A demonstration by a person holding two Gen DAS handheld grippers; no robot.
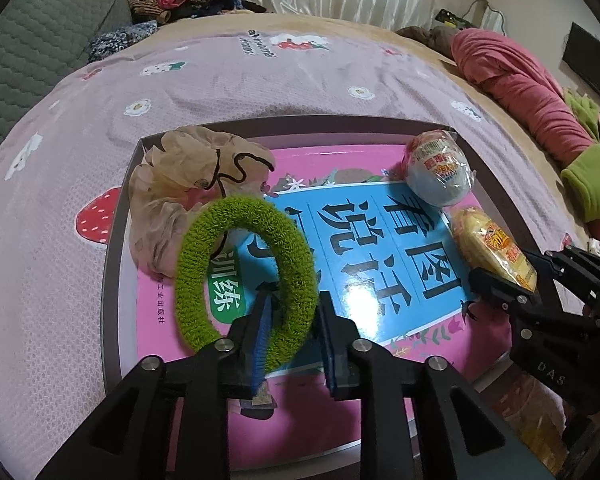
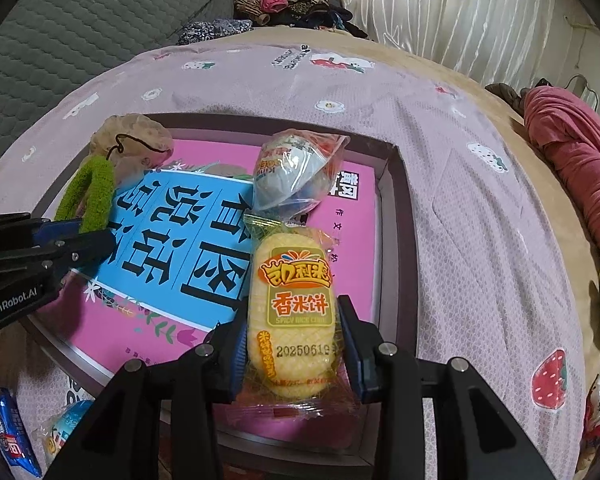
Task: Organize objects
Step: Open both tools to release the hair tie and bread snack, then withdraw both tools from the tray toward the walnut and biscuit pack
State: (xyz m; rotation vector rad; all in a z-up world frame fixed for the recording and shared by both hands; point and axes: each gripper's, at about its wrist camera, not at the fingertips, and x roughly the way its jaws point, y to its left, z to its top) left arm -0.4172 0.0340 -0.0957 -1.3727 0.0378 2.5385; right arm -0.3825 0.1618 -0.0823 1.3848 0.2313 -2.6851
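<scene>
- Between the left gripper's point(image 1: 290, 318) blue pads sits a fuzzy green hair tie point(image 1: 246, 276), standing upright on edge. The right pad stands a little off the loop, so it looks loosely held at best, with the jaws only slightly apart.
- Just ahead and to that gripper's left, a crumpled beige scrunchie point(image 1: 182, 190) lies in the tray's far corner.
- Right gripper point(image 2: 296, 340) is clamped on a yellow rice cake packet point(image 2: 292, 304), pads pressing both sides, packet pointing away over the tray.
- Straight beyond that packet there's a wrapped toy egg point(image 2: 290, 178), touching its far end.
- Everything's over a shallow dark-rimmed tray point(image 1: 114, 240) with a pink and blue book point(image 1: 380, 248) lying flat inside, on a lilac bedspread point(image 2: 480, 208).
</scene>
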